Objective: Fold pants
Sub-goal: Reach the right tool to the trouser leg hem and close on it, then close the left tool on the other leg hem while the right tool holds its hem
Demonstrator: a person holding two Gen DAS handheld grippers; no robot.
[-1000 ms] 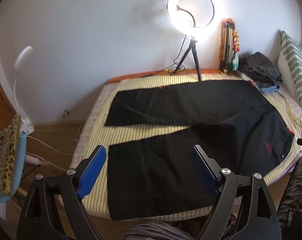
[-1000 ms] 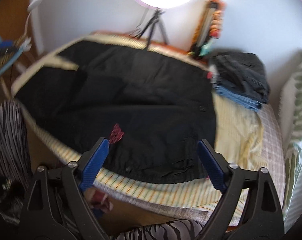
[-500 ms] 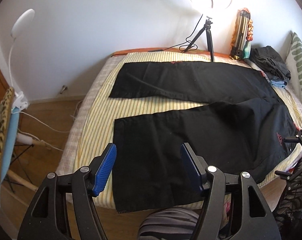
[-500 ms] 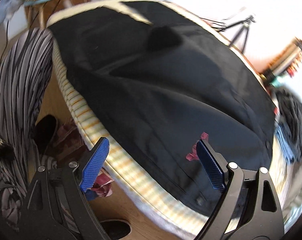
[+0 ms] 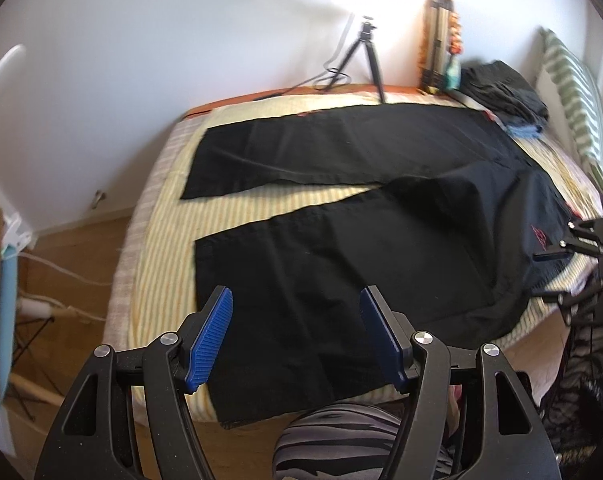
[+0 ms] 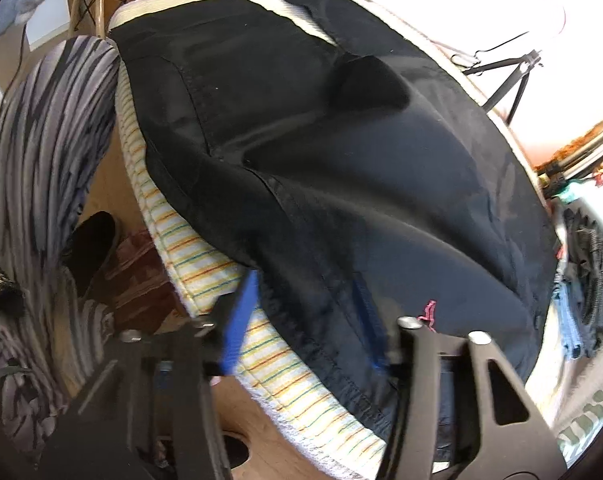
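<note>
The black pants are spread flat on the striped bed cover, with both legs running toward the left and the waist at the right edge of the mattress. Compared with a second ago, the right gripper has been brought from above the waistband down to the near edge of it, and its blue pads, which were set wide apart half a second ago, are now seen on either side of the hanging fabric. The frame is blurred there, so a firm grip cannot be confirmed; the jaws appear to be narrowing around the waist hem. The left gripper has been lowered toward the cuff of the near leg, its jaws held wide with nothing between them.

From this it is judged that the first fold is being prepared: the near leg is likely to be lifted by cuff and waist and laid over the far leg.

Around the pants, a stack of folded clothes is seen at the far right corner, a tripod of the ring light stands at the far edge of the bed, and a green-striped pillow lies to the right. The far leg is unobstructed. A raised pucker of cloth near the crotch may need smoothing before the fold is laid.
</note>
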